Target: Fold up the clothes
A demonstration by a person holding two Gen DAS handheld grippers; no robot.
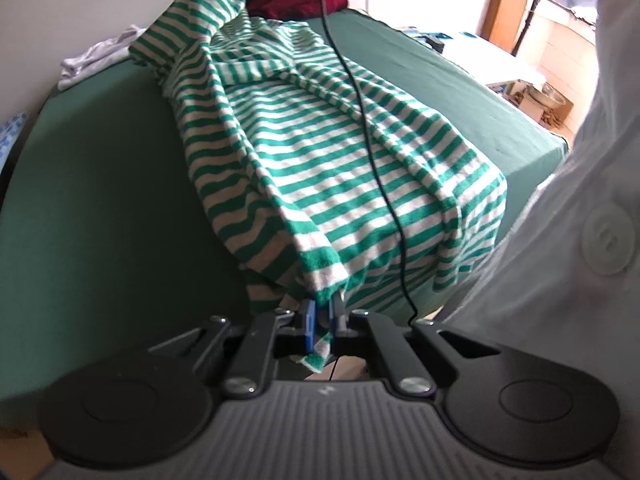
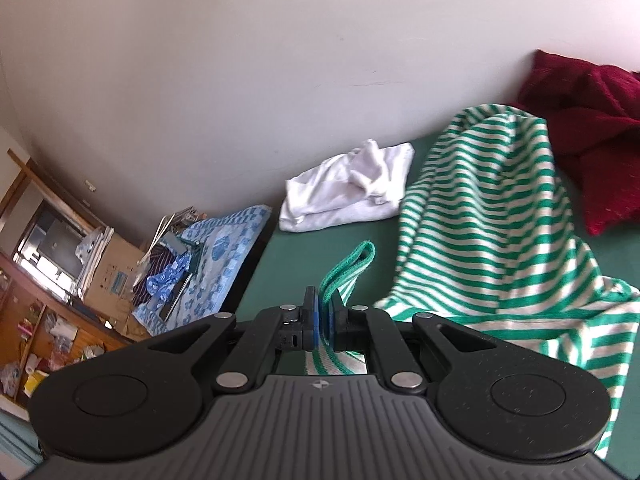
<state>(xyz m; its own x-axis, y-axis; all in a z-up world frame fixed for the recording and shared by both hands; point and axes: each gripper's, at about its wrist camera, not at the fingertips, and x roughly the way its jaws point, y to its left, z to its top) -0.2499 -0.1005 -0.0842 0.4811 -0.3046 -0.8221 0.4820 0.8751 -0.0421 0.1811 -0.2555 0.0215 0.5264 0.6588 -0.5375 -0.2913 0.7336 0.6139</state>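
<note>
A green-and-white striped shirt (image 1: 320,152) lies stretched across the dark green bed sheet (image 1: 100,200). My left gripper (image 1: 323,314) is shut on its near hem edge, and a bit of cloth hangs below the pads. The far end of the shirt is lifted up at the top of the left wrist view. In the right wrist view my right gripper (image 2: 326,312) is shut on a green-trimmed edge of the striped shirt (image 2: 480,240), which rises in a peak to the right.
A crumpled white garment (image 2: 348,184) and a dark red garment (image 2: 592,128) lie by the wall. A black cable (image 1: 372,140) hangs over the shirt. A blue patterned cloth (image 2: 216,256) and cardboard boxes sit left of the bed. A white shirt with a button (image 1: 592,240) fills the right.
</note>
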